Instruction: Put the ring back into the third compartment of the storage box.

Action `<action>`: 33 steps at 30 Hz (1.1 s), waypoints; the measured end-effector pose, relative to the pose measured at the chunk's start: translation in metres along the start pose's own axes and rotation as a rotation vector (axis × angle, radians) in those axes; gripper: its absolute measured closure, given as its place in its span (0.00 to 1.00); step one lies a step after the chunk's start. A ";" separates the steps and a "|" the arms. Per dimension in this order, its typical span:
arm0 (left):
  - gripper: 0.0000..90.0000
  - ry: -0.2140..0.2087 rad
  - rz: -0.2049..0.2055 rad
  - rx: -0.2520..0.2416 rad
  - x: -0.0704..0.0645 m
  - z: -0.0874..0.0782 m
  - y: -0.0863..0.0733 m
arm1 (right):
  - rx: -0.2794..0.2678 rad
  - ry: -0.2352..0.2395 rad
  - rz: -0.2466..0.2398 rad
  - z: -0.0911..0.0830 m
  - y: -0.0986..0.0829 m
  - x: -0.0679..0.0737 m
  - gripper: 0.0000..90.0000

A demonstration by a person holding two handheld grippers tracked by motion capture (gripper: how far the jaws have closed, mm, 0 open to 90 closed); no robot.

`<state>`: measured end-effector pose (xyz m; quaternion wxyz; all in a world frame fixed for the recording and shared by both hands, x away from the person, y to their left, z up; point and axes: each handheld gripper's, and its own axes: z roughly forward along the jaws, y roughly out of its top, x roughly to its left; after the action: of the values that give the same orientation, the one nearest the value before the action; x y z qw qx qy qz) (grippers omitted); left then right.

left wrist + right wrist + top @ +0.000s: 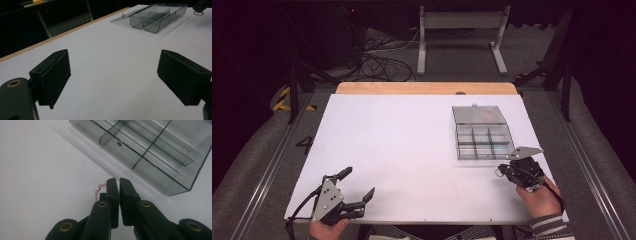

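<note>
High view: right gripper (503, 170) clamped on bead bracelet (500, 172), just short of compartment box (483, 141). Left gripper view: left gripper (113, 75) spread wide, idle. Right gripper view: beads beside closed fingertips; next, probably lifted over box's wall.

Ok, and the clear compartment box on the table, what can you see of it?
The compartment box looks like smoky, see-through plastic, with thin dividers that split it into small cells. Its hinged lid lies open and flat behind it, towards the far edge. The cells look empty. It sits flat on the white table, right of centre. The right gripper is just in front of its near edge, shut on a pink bead bracelet, apart from the box.
</note>
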<state>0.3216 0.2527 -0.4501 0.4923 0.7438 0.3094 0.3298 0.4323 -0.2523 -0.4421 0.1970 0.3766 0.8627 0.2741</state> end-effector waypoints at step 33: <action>0.14 0.006 0.002 0.005 0.000 0.001 0.000 | -0.098 -0.030 -0.046 -0.026 0.026 -0.002 0.97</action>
<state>0.3225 0.2526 -0.4505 0.4890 0.7443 0.3113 0.3318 0.4334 -0.2480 -0.4054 0.2341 0.3506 0.8538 0.3056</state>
